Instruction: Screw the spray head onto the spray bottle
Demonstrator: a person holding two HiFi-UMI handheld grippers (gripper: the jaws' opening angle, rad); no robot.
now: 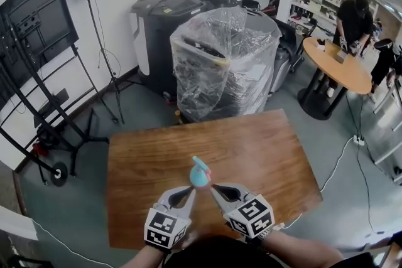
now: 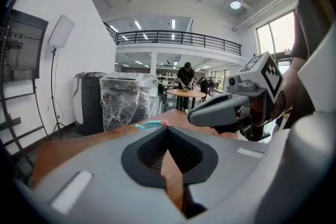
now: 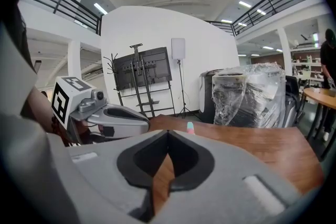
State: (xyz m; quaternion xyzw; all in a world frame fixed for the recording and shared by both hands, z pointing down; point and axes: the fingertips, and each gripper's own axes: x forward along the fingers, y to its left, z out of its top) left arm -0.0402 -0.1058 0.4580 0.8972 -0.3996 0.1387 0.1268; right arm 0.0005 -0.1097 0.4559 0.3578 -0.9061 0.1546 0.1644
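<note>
Left gripper (image 1: 191, 189): in the left gripper view your jaws are pressed together, and the tips (image 2: 167, 127) meet with no gap. Behind that contact point the pads curve apart into an empty pocket. Only the wooden table (image 1: 264, 154) shows through the slit below it. Nothing is pinched.

Right gripper (image 1: 213, 187): in the right gripper view your jaws are likewise fully closed. The tips (image 3: 168, 132) touch each other, and the pocket behind them holds nothing but a view of the tabletop. Nothing is pinched here either.

Spray head (image 1: 200, 171): the head view shows this teal part with a pink tip over the near half of the table, close to its middle. It sits directly ahead of both sets of closed tips, which converge on it from the left and the right.
- In the left gripper view it appears as a teal sliver (image 2: 151, 124) just beyond the tips and slightly to their left.
- In the right gripper view only its pink-and-teal end (image 3: 189, 127) rises just past the tips, slightly to their right.

No view settles whether either closed tip touches it. The bottle body under the head cannot be made out separately.

Each gripper appears in the other's camera, close alongside, with its marker cube toward you.
</note>
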